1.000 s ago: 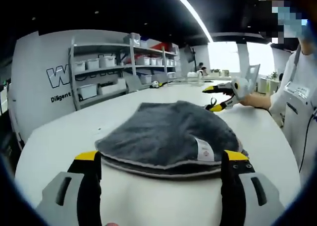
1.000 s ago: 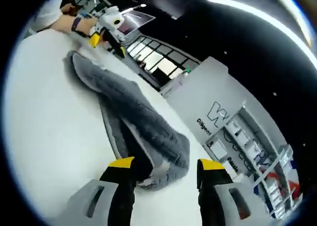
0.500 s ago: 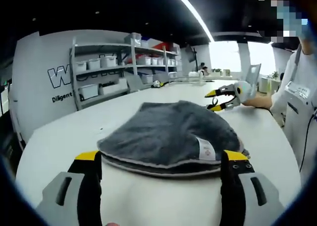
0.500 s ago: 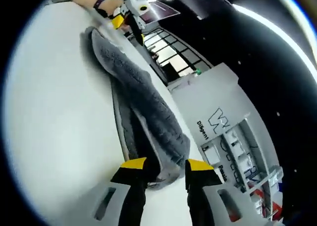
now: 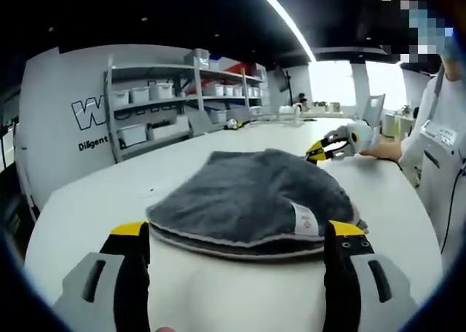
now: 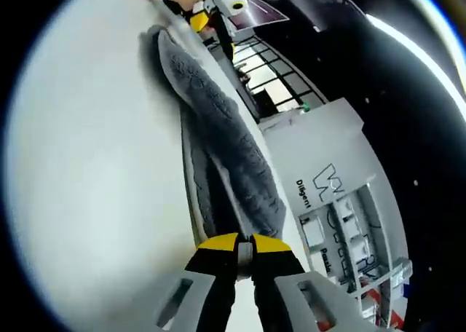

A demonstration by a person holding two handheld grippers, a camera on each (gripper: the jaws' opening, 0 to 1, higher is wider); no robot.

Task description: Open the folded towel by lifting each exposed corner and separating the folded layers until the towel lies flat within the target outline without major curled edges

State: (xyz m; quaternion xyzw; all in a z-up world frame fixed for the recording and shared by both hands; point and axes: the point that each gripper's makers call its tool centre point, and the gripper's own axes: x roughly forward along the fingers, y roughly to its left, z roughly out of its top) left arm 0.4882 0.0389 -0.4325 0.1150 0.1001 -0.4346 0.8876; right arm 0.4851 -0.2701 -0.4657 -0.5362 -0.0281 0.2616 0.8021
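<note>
A folded grey towel lies on the white table, its layered edge and a white tag facing the left gripper. My left gripper is open, its yellow-tipped jaws spread wide just short of that edge, nothing between them. My right gripper is shut on a corner of the towel, which stretches away from it across the table. From the left gripper view, the right gripper pinches the towel's far right corner. The left gripper appears at the towel's far end.
Metal shelves with white bins stand against a grey wall behind the table. A person in a white top stands at the table's right side. Bare table surface spreads beside the towel.
My right gripper's jaws have come together on the towel's corner after standing open around it. The left gripper has stayed put and open.
</note>
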